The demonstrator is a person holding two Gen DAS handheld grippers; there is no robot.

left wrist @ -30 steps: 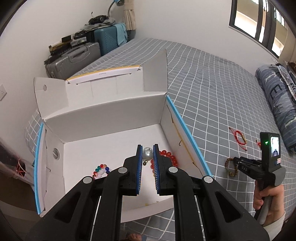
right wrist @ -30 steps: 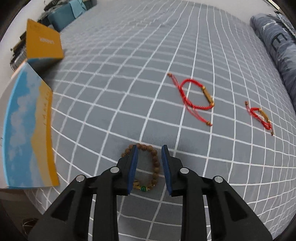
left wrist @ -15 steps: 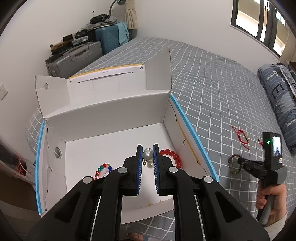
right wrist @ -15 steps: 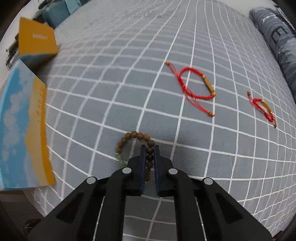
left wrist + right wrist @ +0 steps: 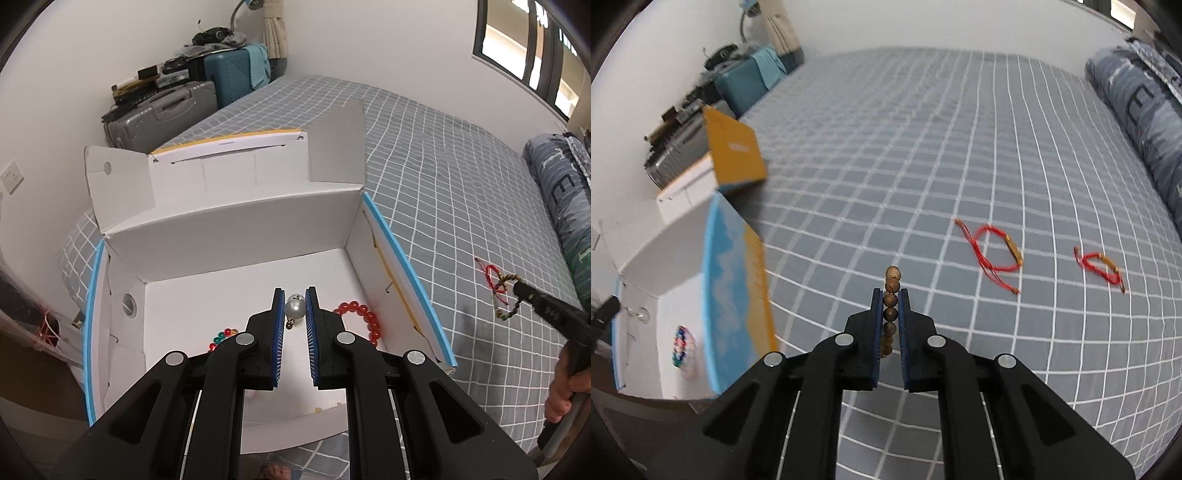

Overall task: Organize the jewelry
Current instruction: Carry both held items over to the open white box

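Note:
My left gripper (image 5: 294, 295) hangs over the open white box (image 5: 236, 229), shut on a silver bell (image 5: 294, 307) at its fingertips. A red bead bracelet (image 5: 364, 317) and a multicoloured bead bracelet (image 5: 221, 336) lie on the box floor. My right gripper (image 5: 891, 295) is shut on a brown wooden bead bracelet (image 5: 892, 275), held up above the grey checked bed. In the left wrist view the same wooden bead bracelet (image 5: 508, 299) dangles from the right gripper's tip. Two red cord bracelets (image 5: 993, 251) (image 5: 1102, 264) lie on the bed to the right.
The box's blue and orange side (image 5: 735, 277) stands left of the right gripper. Suitcases (image 5: 162, 110) are stacked against the far wall. A folded dark blue quilt (image 5: 1137, 110) runs along the bed's right edge. A person's hand (image 5: 565, 387) grips the right handle.
The right gripper closed on the wooden bead bracelet and lifted it off the bed. The left gripper stayed over the box with the bell.

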